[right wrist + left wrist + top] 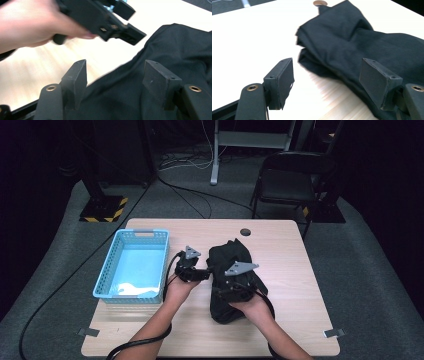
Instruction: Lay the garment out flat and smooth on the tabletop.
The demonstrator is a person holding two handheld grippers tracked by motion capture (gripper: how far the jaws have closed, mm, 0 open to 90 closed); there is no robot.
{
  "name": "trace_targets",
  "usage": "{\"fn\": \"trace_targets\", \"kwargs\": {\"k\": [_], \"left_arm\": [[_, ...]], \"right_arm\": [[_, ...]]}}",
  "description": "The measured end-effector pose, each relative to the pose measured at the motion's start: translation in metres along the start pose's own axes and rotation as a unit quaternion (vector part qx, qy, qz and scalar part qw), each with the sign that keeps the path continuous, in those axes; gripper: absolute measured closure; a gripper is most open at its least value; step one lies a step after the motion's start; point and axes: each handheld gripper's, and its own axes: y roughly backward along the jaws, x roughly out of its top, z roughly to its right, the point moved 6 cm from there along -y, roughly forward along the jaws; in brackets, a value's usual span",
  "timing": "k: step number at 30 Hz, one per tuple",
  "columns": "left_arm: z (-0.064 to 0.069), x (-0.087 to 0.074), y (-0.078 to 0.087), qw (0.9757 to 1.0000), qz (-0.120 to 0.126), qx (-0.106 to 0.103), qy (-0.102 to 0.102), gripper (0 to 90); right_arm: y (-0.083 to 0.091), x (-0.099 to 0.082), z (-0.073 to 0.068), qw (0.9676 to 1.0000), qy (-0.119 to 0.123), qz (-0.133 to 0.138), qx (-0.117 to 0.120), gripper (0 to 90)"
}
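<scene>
Wooden table (280,330), seen from the high view. A bunched black cloth (231,270) lies a little right of the table's middle, running from near the far edge's round cable hole (245,232) down toward the near edge. It is folded and creased, thickest at its near end.

Left gripper (327,82): jaws stand well apart, nothing between the pads. In the left gripper view the left pad hangs over bare wood and the right pad sits in front of the cloth's near fold; no pad presses on fabric. From above, this gripper (206,274) sits just beside the cloth's left edge, its jaws pointing toward the cloth, held by the left hand (178,287).

Right gripper (115,80): jaws wide, pads clear of the fabric. The right gripper view looks across the cloth (160,82), which spreads beneath and beyond both pads; no fold is pinched. The left gripper (125,25) and the hand holding it (32,25) show blurred at the top of that view, close by. From above, the right gripper (235,287) is over the cloth's near half, with the right hand (255,310) behind it.

A light blue slotted basket (107,270) stands at the table's left side, well apart from the cloth.
</scene>
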Motion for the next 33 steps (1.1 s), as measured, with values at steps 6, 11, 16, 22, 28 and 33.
{"fn": "trace_targets", "kwargs": {"k": [6, 11, 16, 22, 28, 33], "left_arm": [[-0.017, -0.003, 0.012, 0.9994, 0.002, 0.034, 0.01, 26.7], [-0.027, -0.002, 0.024, 0.9988, 0.013, 0.043, 0.021, 27.1], [-0.037, -0.005, 0.032, 0.998, 0.017, 0.05, 0.036, 26.6], [-0.04, -0.008, 0.034, 0.9977, 0.019, 0.051, 0.04, 26.2], [-0.039, -0.009, 0.032, 0.9979, 0.016, 0.05, 0.037, 26.2], [-0.039, -0.008, 0.032, 0.9979, 0.018, 0.049, 0.038, 26.2]], "right_arm": [[-0.037, 0.015, 0.019, 0.999, -0.019, -0.032, -0.023, 32.4], [-0.064, 0.02, 0.031, 0.9963, -0.028, -0.064, -0.049, 31.4], [-0.09, 0.014, 0.043, 0.9908, -0.045, -0.098, -0.082, 28.9], [-0.107, 0.005, 0.046, 0.9873, -0.053, -0.12, -0.09, 29.7], [-0.113, -0.001, 0.045, 0.9859, -0.033, -0.13, -0.1, 53.0], [-0.106, 0.0, 0.047, 0.9883, -0.036, -0.121, -0.086, 86.9]]}}
